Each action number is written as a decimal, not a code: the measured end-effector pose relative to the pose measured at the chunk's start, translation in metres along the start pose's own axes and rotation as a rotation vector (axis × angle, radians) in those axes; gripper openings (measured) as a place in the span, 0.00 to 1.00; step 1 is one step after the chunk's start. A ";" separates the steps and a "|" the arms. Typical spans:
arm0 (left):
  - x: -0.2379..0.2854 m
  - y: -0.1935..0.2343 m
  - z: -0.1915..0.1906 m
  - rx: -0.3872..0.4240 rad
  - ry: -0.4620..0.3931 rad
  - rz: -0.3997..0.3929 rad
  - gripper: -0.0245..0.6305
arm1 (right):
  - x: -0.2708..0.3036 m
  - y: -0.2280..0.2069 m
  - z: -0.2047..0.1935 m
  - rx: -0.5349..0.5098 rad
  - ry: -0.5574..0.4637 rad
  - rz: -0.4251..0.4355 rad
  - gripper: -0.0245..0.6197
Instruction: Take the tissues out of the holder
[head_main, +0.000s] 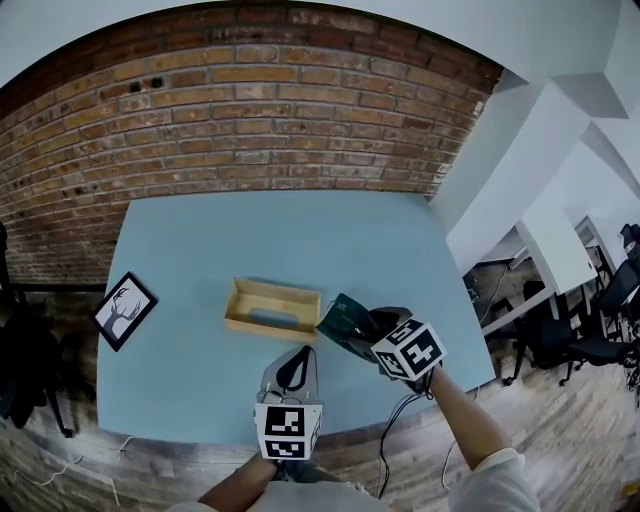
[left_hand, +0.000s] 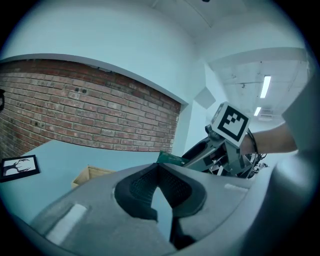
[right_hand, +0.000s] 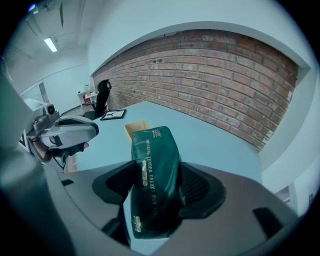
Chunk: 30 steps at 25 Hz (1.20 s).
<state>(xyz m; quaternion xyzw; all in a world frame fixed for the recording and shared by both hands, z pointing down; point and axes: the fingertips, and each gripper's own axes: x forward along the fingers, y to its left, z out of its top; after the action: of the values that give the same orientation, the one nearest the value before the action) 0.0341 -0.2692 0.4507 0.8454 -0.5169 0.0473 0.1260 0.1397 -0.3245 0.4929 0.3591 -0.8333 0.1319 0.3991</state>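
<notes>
Clamping a dark green tissue pack (right_hand: 152, 150) between its pads, the right tool (right_hand: 160, 186) holds it just right of the wooden tissue holder (head_main: 272, 308), apart from it, over the light-blue surface (head_main: 200, 250). The left tool (left_hand: 159, 172), pads together on nothing, hangs over the near edge. A framed picture (head_main: 124, 310) lies at the left.
</notes>
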 end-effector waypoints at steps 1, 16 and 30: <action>0.001 -0.004 -0.001 0.002 0.006 -0.008 0.03 | -0.002 -0.001 -0.005 0.009 0.001 -0.004 0.48; 0.008 -0.052 -0.023 0.032 0.064 -0.107 0.03 | -0.023 -0.010 -0.067 0.115 0.017 -0.046 0.48; 0.007 -0.063 -0.046 0.057 0.124 -0.125 0.03 | -0.009 0.001 -0.102 0.147 0.048 -0.014 0.49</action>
<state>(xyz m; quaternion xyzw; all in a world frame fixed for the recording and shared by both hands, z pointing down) 0.0961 -0.2360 0.4862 0.8749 -0.4525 0.1063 0.1362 0.2012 -0.2677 0.5523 0.3899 -0.8091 0.1986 0.3922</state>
